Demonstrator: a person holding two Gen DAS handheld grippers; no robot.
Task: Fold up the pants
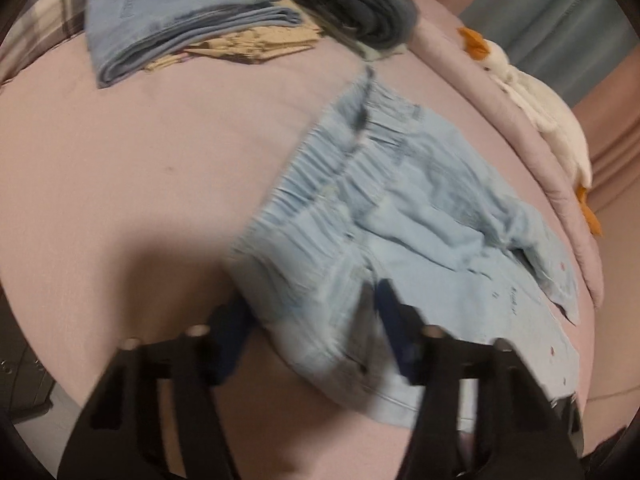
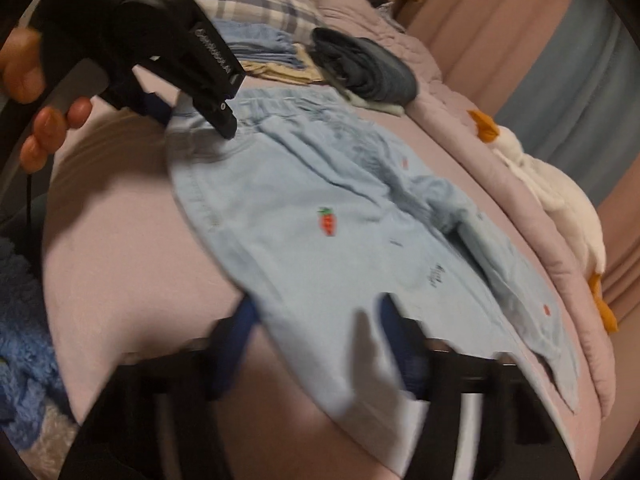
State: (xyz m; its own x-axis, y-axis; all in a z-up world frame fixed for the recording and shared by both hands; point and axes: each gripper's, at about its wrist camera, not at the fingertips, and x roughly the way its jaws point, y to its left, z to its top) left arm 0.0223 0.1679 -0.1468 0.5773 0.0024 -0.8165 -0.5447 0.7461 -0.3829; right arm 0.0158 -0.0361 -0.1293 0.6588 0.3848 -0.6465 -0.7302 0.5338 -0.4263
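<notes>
Light-blue pants (image 1: 400, 208) with an elastic waistband lie crumpled on a pink bed (image 1: 120, 160). My left gripper (image 1: 312, 324) is over the waistband end, its blue fingers wide apart and the fabric bunched between them. In the right wrist view the pants (image 2: 304, 200) show a small carrot embroidery (image 2: 326, 222). My right gripper (image 2: 318, 330) stands open over the near edge, with cloth lying between its fingers. A hand (image 2: 36, 120) holds the left gripper (image 2: 192, 116) at the waistband's far corner. Both views are blurred by motion.
At the back of the bed lie folded jeans (image 1: 180, 20), a tan garment (image 1: 256, 46) and a dark folded garment (image 1: 360, 4). A white goose plush (image 1: 536, 108) lies along the right edge. A blue fluffy cloth (image 2: 24, 340) sits beyond the left edge, and a plaid pillow (image 2: 256, 0) is at the back.
</notes>
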